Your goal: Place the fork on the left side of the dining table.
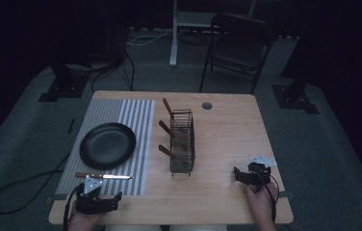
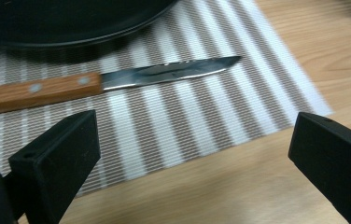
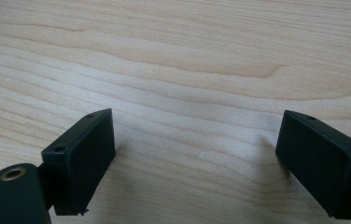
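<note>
At lower left of the high view, the left gripper [image 1: 116,198] sits just below a wooden-handled knife [image 1: 104,176] lying on the striped placemat [image 1: 135,120]; the right gripper [image 1: 237,174] rests at lower right, beside a wire basket [image 1: 182,144]. Across the left gripper view, jaws spread wide, knife [image 2: 117,80] in the upper half under the black plate [image 2: 71,23]. Below, in the right gripper view, jaws gape over bare table [image 3: 187,70].

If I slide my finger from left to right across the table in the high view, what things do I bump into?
Black plate on the striped mat → wire basket with wooden-handled utensils → right tool. The knife and left tool lie in front of the plate, so they have no clear place in the order.
</note>
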`<state>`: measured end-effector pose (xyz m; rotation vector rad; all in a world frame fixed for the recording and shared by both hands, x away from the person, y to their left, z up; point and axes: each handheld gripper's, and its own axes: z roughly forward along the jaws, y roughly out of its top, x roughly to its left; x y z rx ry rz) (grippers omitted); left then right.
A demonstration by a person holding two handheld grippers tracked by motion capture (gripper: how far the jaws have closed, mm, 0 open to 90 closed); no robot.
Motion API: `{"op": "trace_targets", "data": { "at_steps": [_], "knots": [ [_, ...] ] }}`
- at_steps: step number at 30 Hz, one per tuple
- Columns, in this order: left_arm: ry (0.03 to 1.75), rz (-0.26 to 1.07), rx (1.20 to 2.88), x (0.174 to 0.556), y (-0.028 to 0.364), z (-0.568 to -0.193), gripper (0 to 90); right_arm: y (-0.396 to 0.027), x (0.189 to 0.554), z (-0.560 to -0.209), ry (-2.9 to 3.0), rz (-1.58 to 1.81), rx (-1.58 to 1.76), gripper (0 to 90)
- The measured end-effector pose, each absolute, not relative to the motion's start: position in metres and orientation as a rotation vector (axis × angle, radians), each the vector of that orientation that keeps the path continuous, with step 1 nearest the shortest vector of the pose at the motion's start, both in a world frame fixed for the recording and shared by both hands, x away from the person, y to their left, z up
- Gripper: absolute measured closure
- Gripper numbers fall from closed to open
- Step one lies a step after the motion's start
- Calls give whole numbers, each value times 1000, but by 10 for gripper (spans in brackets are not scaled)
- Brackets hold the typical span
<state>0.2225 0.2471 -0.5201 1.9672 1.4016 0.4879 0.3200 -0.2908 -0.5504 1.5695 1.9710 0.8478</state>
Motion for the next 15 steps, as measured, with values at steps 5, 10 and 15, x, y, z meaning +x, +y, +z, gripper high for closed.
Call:
{"op": "trace_targets", "data": {
  "at_steps": [5,10,15],
  "knots": [
    [1384,458,1954,224,242,-515,22,-291,320,-550,1971,848,1569,114],
    [1359,437,1948,224,238,-510,22,-291,320,-550,1971,848,1570,114],
    [1309,436,1957,224,228,-500,22,-291,320,-550,1971,848,1570,114]
  ]
}}
